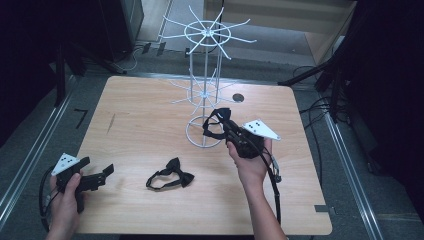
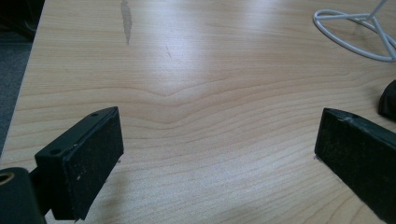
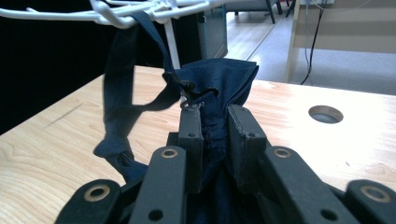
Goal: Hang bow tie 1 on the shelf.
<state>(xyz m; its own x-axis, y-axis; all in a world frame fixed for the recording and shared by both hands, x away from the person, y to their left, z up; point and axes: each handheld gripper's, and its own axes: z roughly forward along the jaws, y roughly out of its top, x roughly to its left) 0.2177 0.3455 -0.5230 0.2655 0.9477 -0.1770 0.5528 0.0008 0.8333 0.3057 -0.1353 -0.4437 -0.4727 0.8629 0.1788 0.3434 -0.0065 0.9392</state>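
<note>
Wood table point(image 1: 140, 120), wire rack point(image 1: 206, 90). Right gripper point(image 3: 214, 109) clamps a bow tie point(image 3: 219, 81), strap looped on a rack arm. Second tie point(image 1: 171, 174) unhung; left gripper point(image 2: 217, 140) open, idle.

The surface point(image 2: 196, 93) is looking like pale, smooth wood with wavy lines and a soft shine. The bow tie point(image 3: 219, 88) is looking like soft, dark blue cloth. The wire rack point(image 1: 205, 90) is showing thin, white, smooth wire. The right claw point(image 3: 215, 116) is wearing black, matt, rough pads.
</note>
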